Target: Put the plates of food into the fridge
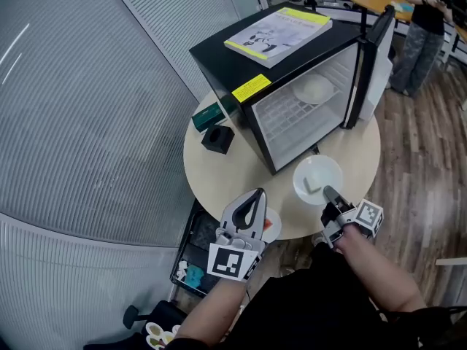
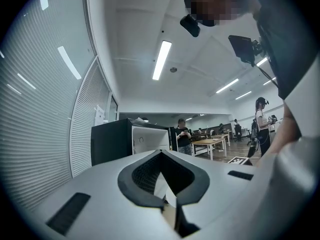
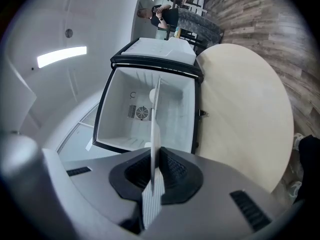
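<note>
One food plate (image 1: 315, 90) sits in fridge (image 1: 219, 60); R hand-held gripper (image 1: 329, 194) pinches 2nd plate (image 1: 310, 173), L hand-held gripper (image 1: 257, 195) a 3rd plate (image 1: 272, 225).

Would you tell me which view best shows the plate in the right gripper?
The head view: the plate is seen from above, food on it, its rim in the right gripper. The right gripper view shows it only edge-on; the left gripper view misses it.

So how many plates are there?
3. The first plate sits inside the fridge. The second plate is pinched by the right gripper over the table. The third plate, mostly hidden, is in the left gripper.
</note>
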A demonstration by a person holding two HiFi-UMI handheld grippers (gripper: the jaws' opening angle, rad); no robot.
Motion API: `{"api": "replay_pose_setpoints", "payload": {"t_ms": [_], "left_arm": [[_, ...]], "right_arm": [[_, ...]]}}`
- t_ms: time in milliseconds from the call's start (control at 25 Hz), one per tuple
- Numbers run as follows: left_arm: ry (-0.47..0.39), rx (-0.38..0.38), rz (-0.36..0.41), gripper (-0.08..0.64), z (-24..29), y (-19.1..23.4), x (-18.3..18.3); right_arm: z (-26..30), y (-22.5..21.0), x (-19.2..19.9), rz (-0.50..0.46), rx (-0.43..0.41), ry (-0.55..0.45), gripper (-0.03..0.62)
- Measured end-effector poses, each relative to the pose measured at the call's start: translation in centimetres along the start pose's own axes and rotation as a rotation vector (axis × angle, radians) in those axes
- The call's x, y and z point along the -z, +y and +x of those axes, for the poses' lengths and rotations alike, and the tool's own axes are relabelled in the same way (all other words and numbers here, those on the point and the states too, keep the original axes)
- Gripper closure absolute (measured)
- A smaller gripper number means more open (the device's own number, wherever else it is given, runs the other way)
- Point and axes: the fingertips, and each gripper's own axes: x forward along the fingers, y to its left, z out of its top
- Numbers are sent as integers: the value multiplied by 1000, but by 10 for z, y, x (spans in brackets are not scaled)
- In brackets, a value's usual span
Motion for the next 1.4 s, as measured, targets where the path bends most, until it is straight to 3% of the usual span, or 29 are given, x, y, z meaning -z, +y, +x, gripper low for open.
{"api": "replay_pose_setpoints", "payload": {"t_ms": [680,1400], "left_arm": [[-20,-115,29,558,71,32,-21],[-40,-217,60,558,97,74,-40]], "right_arm": [[83,36,-63,-34,-58,97,571],[156,57,-83,-32,-99,175,571]]}}
